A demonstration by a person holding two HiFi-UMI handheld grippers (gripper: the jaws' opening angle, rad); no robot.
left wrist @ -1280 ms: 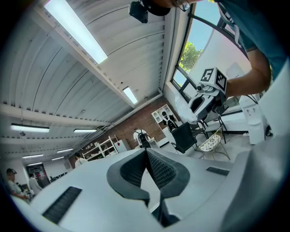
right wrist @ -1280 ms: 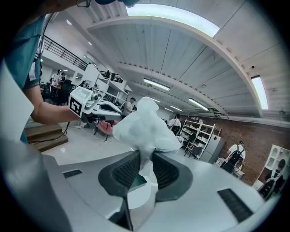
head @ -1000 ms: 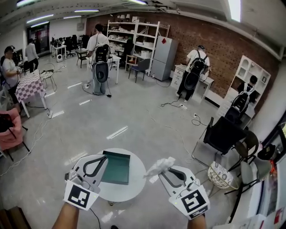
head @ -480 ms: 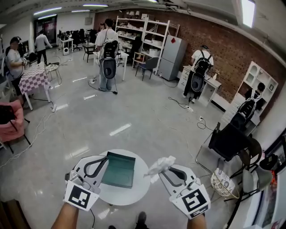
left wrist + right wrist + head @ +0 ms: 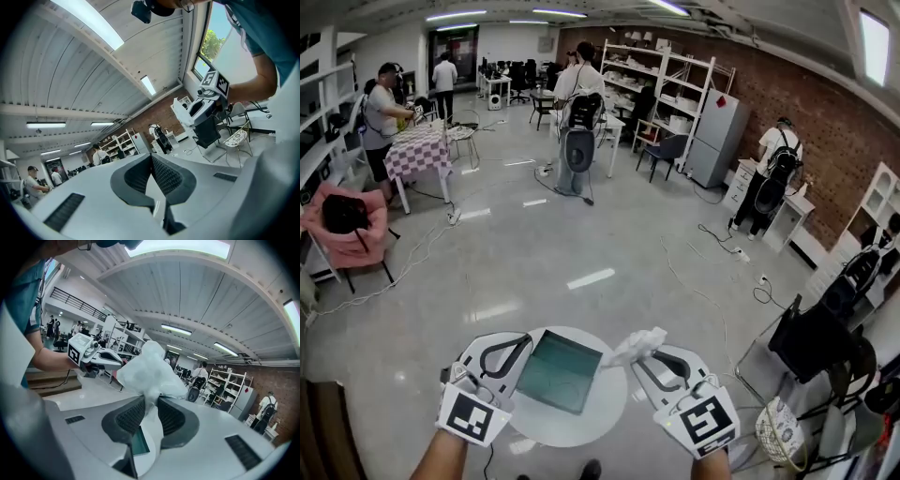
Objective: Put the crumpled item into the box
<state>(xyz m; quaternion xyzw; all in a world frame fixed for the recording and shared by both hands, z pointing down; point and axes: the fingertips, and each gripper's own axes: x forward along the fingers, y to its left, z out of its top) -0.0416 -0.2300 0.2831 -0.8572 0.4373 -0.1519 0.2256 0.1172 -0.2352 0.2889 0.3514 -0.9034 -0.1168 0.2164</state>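
Currently the crumpled item (image 5: 638,343) juts from the right gripper (image 5: 643,355), clamped there beside the box (image 5: 558,371); left gripper (image 5: 519,340) closed.

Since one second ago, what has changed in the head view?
The view swung: the room slid rightward, and the green box on the round table now appears turned. Nothing taken or released: the right hand-held gripper still clamps the crumpled item; the left hand-held gripper stays shut, empty.

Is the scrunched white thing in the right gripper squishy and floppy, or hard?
Probably soft: the crumpled item pinches thin where the right gripper clamps it. Likely very light, since it puffs out above the jaws without sagging. It probably won't roll in the box.
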